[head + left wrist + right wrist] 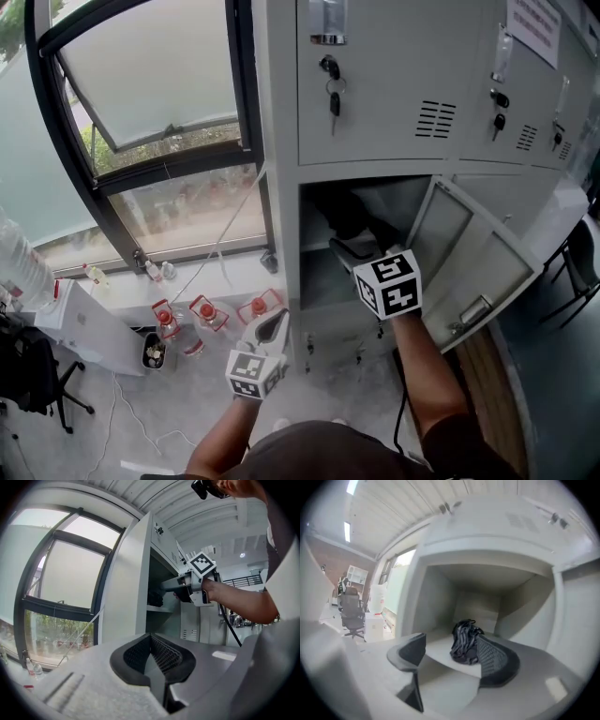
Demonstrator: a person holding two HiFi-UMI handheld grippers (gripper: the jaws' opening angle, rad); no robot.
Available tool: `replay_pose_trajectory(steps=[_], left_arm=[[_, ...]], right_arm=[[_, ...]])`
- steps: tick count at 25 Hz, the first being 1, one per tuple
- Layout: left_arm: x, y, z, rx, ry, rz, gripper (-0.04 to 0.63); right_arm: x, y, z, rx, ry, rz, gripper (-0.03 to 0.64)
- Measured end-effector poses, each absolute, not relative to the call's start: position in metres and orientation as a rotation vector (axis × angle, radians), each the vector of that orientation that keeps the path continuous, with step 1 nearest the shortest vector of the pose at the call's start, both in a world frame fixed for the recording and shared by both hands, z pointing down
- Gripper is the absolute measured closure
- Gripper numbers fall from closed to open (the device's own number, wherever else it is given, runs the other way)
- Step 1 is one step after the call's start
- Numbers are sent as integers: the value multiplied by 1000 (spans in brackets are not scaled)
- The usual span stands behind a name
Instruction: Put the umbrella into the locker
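Note:
A folded black umbrella point(464, 640) lies on the shelf of the open locker compartment point(480, 604), just past my right gripper's point(452, 654) tips. That gripper is open, with nothing pressed between its pads. In the head view the umbrella point(343, 212) is a dark bundle deep in the compartment, and the right gripper point(353, 248) reaches in at the opening. The left gripper view shows the umbrella point(155, 598) on the shelf beside the right gripper point(167, 587). My left gripper point(273, 328) hangs lower left of the locker, shut and empty point(151, 651).
The locker door point(480, 261) stands swung open to the right. Keys point(333, 97) hang from the compartment above. Red-capped water bottles point(208, 313) and a white box point(80, 321) sit on the floor by the window point(155, 84). An office chair point(352, 612) stands at left.

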State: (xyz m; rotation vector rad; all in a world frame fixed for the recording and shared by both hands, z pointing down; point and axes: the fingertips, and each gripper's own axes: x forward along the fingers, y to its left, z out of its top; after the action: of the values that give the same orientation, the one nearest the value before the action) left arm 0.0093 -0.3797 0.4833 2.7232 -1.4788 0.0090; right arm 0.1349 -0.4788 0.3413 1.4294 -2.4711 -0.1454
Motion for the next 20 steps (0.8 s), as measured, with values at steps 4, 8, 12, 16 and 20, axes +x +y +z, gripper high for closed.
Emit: replay_pose_trajectory(steps=[4, 8, 12, 16, 20], left_arm=[[9, -381, 471, 2745, -1485, -4, 591], [9, -382, 465, 2748, -1503, -6, 591], [14, -381, 462, 2768, -1491, -23, 591], [20, -377, 458, 2779, -1475, -37, 591], [24, -378, 458, 2790, -1483, -26, 591]], right_arm=[[142, -449, 358, 1494, -2421, -244, 352], [145, -428, 379, 1540, -2411, -230, 451], [154, -416, 393, 1604, -2408, -194, 541], [159, -406, 408, 1644, -2407, -169, 612], [158, -396, 427, 1676, -2406, -133, 612]])
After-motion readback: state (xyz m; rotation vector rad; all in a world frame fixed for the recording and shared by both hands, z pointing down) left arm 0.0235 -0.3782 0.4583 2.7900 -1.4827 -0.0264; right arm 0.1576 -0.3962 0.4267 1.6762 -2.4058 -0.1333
